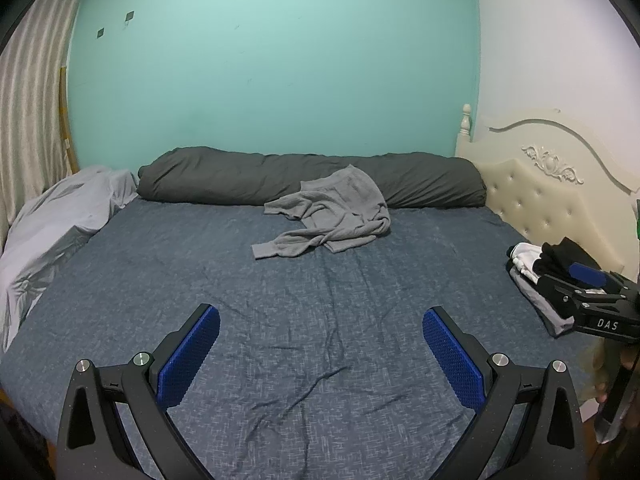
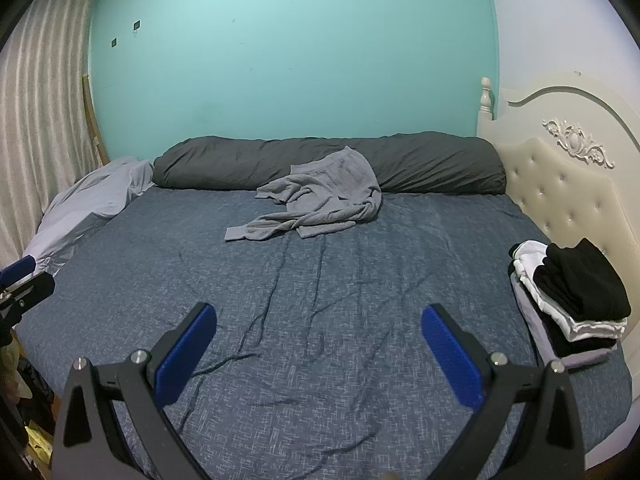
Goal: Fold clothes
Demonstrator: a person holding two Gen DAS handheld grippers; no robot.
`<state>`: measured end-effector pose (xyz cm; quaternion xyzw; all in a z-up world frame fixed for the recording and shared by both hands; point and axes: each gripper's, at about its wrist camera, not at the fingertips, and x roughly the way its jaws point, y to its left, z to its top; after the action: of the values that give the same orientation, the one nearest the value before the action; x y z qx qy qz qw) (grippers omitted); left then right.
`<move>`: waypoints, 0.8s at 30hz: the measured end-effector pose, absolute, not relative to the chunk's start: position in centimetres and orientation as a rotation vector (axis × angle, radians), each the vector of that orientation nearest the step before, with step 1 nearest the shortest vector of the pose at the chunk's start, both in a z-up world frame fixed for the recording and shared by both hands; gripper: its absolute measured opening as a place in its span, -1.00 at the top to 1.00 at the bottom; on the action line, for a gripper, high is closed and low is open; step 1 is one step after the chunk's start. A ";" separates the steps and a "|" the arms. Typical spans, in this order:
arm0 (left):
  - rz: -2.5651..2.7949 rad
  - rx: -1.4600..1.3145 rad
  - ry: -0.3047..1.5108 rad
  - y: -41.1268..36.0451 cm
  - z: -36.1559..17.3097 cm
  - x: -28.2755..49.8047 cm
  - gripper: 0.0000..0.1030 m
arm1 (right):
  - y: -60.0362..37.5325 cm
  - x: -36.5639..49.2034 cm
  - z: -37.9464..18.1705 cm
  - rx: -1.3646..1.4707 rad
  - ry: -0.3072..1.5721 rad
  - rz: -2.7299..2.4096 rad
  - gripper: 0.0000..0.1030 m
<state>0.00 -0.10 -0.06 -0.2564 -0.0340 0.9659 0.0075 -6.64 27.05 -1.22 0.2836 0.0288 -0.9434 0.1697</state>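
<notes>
Hovering low over the near edge of the bed (image 1: 120, 280), left gripper (image 1: 320, 344) and right gripper (image 2: 319, 340) both spread wide, holding nothing. Gray top (image 2: 320, 196) lies crumpled well ahead, partly resting against the dark bolster (image 2: 420, 160). Folded pile (image 2: 568, 300) sits right, beside the headboard (image 2: 560, 188).

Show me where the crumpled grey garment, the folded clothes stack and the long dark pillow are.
crumpled grey garment (image 1: 336, 208): left wrist view, middle of its bunched body.
folded clothes stack (image 2: 580, 292): right wrist view, black top piece.
long dark pillow (image 1: 224, 178): left wrist view, its left half.
</notes>
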 end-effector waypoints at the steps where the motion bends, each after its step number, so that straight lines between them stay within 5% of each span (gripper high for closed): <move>1: 3.020 -0.801 -0.108 -0.2 -0.1 0.0 -1.00 | 27.0 -6.6 -1.2 0.807 0.081 -2.678 -1.00; 24: 3.047 -0.807 -0.082 0.1 -0.7 -0.1 -1.00 | 27.0 -6.8 -1.2 0.804 0.077 -2.660 -1.00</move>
<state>-0.09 0.09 -0.68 -0.2561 -0.0261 0.9663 -0.0056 -6.82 27.00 -1.20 0.2845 0.0274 -0.9412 0.1799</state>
